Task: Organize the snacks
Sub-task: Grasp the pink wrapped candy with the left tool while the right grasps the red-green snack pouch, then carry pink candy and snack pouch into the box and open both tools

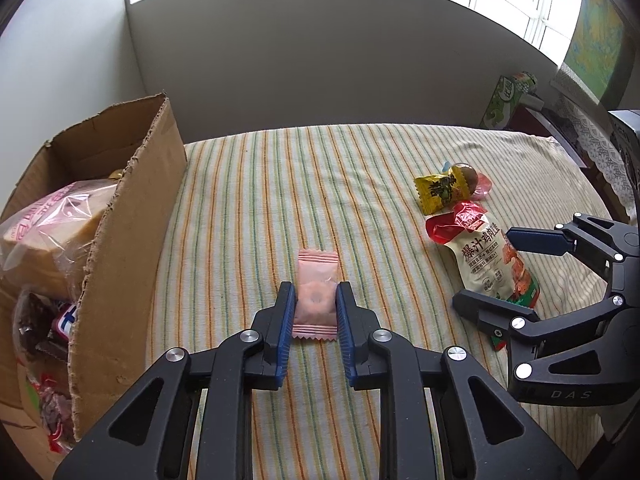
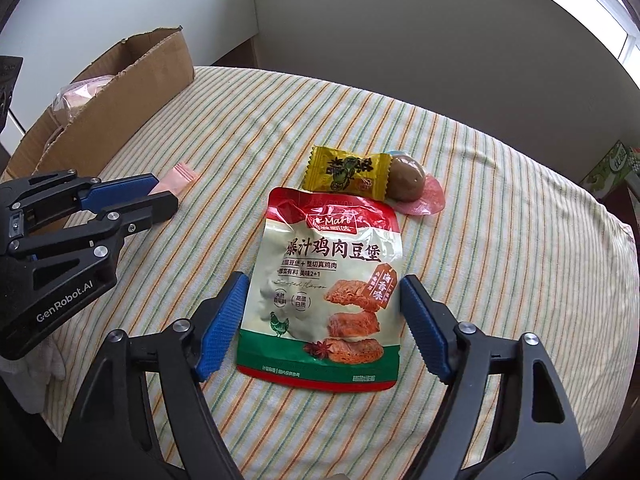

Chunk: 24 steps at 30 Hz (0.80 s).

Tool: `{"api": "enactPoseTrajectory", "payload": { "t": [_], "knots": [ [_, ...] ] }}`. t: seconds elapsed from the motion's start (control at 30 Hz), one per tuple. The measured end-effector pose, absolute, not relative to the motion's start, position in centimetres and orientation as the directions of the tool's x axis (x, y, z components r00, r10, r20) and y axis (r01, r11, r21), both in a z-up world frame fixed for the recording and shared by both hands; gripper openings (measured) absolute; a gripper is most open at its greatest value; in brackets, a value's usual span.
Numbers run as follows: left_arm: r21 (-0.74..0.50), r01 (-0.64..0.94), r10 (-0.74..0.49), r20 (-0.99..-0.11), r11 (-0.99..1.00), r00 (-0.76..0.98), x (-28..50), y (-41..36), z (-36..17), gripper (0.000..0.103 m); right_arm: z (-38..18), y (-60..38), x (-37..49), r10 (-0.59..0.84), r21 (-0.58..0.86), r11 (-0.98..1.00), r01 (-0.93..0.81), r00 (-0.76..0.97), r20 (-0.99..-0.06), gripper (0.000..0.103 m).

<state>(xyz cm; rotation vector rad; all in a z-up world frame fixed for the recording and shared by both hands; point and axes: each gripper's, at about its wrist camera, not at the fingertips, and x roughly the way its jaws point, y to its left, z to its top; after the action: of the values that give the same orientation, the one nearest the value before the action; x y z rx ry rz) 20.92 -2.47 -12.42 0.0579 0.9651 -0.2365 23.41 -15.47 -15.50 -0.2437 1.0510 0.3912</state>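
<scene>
Left hand-held gripper (image 1: 316, 300) clamps pink packet (image 1: 317, 276); right hand-held gripper (image 2: 322, 304) open astride chicken pouch (image 2: 324, 288).

Box (image 1: 120, 216) left (snacks inside); small packet (image 1: 316, 292) centre; pouch (image 2: 324, 296) right.

The pouch (image 2: 324, 300) at frame centre reads "爆汁鸡肉豆堡", under a red banner ending "Mart". The left tool (image 2: 160, 196), lower left, bears "GenRobot.AI". The right tool (image 1: 496, 268), lower right, shows "DAS".
</scene>
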Motion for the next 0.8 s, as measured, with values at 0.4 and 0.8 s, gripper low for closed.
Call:
{"api": "enactPoseTrajectory", "payload": {
  "t": [0.4,0.8],
  "knots": [
    [-0.055,0.223,-0.174,-0.81,0.973,0.559,20.0,-2.6,-12.2,0.019,-14.7,-17.5,22.7,0.242,0.054,0.916,-0.399,0.439,-0.866,0.063],
    [-0.079,0.225,-0.205,-0.76,0.971,0.616,18.6,-2.1,-9.4,0.019,-11.9,-18.1,20.9,0.257,0.046,0.916,-0.398,0.496,-0.829,0.061]
  ]
}}
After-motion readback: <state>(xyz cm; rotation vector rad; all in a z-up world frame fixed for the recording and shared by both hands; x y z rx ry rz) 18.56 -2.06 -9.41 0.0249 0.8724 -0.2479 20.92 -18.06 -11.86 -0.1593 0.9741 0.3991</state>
